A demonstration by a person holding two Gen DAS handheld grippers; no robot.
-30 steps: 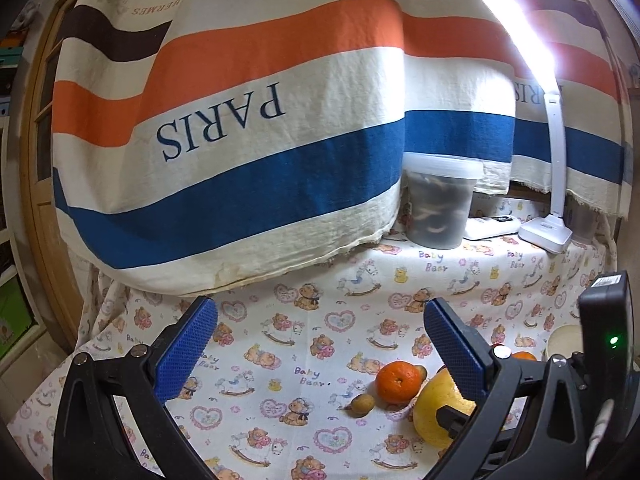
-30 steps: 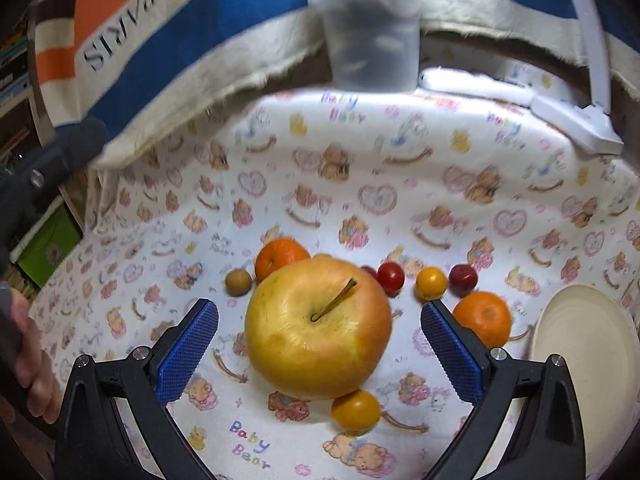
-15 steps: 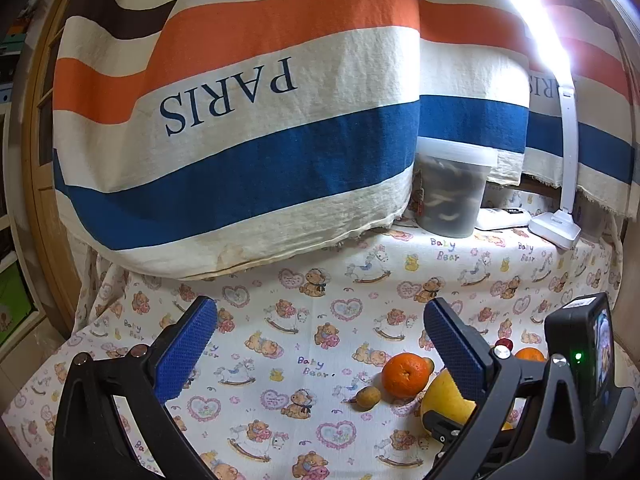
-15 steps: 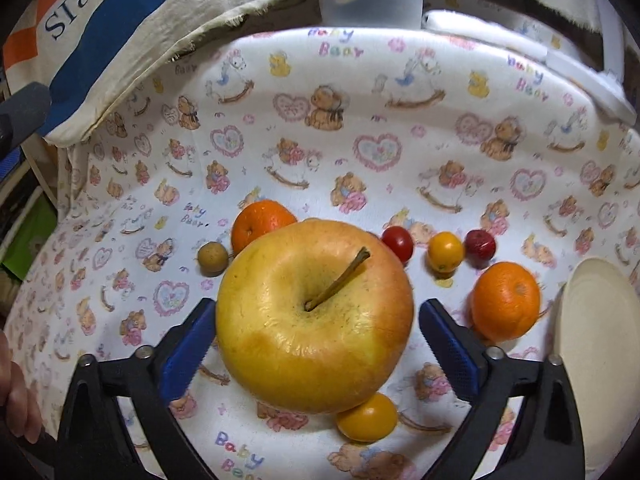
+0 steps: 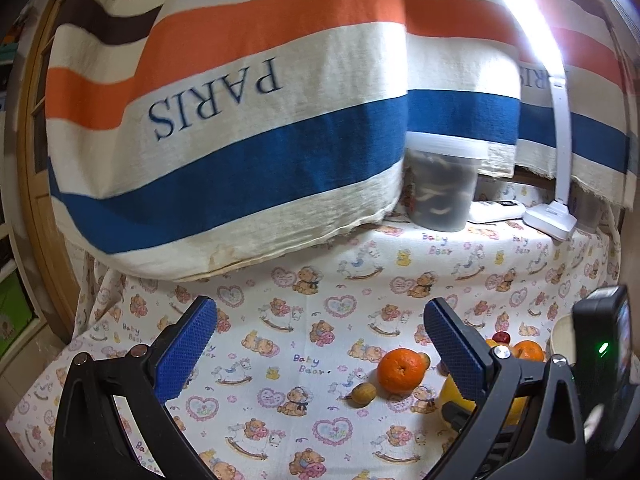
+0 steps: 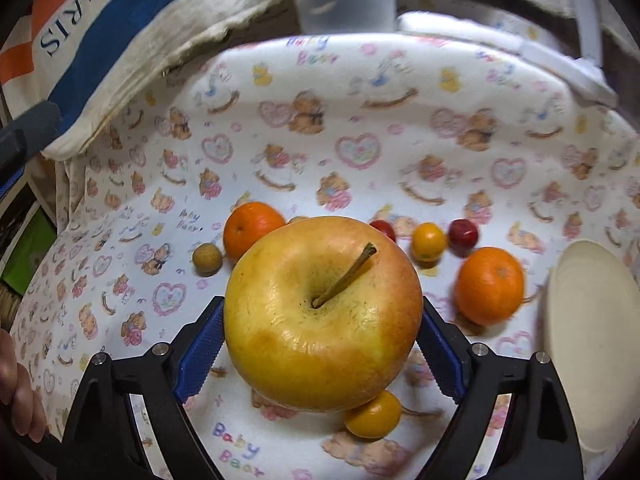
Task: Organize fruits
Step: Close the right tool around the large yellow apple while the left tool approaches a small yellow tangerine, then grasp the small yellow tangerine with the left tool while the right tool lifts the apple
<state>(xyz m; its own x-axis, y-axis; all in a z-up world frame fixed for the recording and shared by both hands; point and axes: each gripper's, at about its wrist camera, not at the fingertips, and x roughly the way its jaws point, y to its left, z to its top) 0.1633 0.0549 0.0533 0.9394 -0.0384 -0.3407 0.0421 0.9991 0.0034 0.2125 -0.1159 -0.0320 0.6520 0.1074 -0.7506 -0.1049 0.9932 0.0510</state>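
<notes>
A big yellow apple (image 6: 320, 316) with a stem fills the space between the blue pads of my right gripper (image 6: 320, 344); the pads stand wide and touch or nearly touch its sides. Around it lie two oranges (image 6: 251, 229) (image 6: 490, 285), small yellow fruits (image 6: 428, 241) (image 6: 374, 419), red ones (image 6: 463, 233) and a small brown fruit (image 6: 207, 258). A cream plate (image 6: 592, 332) sits at the right. My left gripper (image 5: 320, 356) is open and empty above the cloth, left of an orange (image 5: 401, 369) and the brown fruit (image 5: 363, 393).
The table wears a bear-print cloth (image 5: 340, 304). A striped PARIS blanket (image 5: 240, 120) hangs at the back. A lidded plastic tub (image 5: 442, 188), a remote (image 5: 496, 212) and a white desk lamp (image 5: 554, 216) stand at the rear. The right gripper's body (image 5: 600, 372) shows at the right edge.
My right gripper has moved forward and down so the apple now sits between its pads. My left gripper has shifted a little; the view has swung slightly.
</notes>
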